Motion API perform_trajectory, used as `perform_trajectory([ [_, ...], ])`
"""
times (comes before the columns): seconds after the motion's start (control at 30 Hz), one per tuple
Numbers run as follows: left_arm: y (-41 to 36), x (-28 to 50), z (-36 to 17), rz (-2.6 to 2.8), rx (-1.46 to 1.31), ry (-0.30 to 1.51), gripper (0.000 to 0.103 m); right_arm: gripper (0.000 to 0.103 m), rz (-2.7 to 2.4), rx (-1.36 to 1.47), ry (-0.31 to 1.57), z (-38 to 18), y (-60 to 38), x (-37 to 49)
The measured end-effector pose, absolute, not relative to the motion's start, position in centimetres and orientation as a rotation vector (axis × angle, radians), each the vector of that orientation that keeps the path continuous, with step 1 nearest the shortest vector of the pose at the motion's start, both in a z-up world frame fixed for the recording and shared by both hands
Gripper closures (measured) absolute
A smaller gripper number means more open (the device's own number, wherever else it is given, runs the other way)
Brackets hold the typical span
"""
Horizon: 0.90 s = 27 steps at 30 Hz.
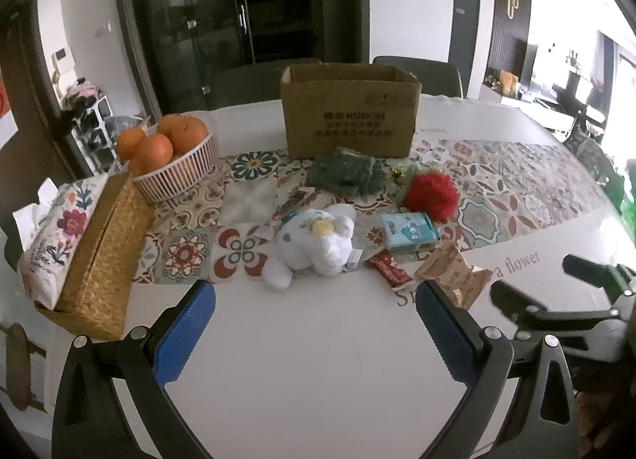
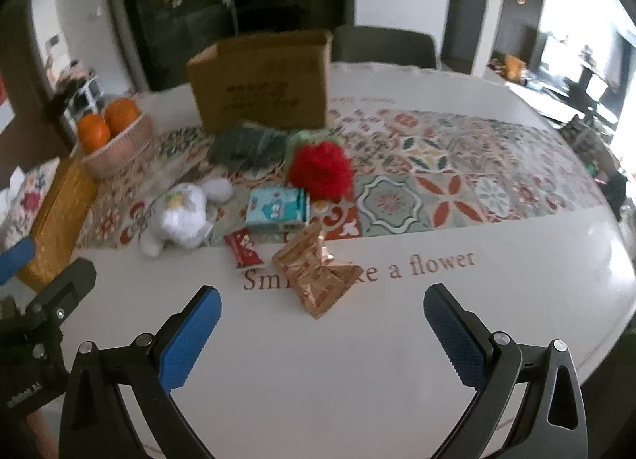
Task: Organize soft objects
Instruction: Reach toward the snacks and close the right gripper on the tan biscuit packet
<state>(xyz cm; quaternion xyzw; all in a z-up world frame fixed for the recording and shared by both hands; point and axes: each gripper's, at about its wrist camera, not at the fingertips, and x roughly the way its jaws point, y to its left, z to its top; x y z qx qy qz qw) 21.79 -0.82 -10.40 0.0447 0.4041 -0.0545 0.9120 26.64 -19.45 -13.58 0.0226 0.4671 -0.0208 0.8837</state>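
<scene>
Fingers of left gripper point(image 1: 316, 323) and right gripper point(image 2: 322, 325): wide apart, holding nothing. Ahead of left fingers: white plush point(image 1: 318, 242). Ahead of right fingers: brown packets point(image 2: 316, 280); beyond, red pompom point(image 2: 320, 170), box point(image 2: 262, 81).

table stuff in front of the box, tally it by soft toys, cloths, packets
Soft toys: 2, white plush and red pompom
Cloths: 1, green cloth
Packets: 3, tissue pack, red wrapper, brown packets
Total: 6
</scene>
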Motion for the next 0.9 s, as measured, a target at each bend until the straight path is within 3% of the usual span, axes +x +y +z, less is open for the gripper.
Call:
perform_trajectory([
  [0.5, -2.4, 25.6, -13.8, -0.062, 0.058, 0.937, 0.000, 0.000, 0.139, -0.005, 1.084, -18.5, -19.0, 31.6],
  [0.9, -6.0, 28.7, -17.2, -0.167, 0.009, 0.989, 0.008, 0.006, 0.310, -0.056, 1.115, -22.4, -19.7, 33.7],
])
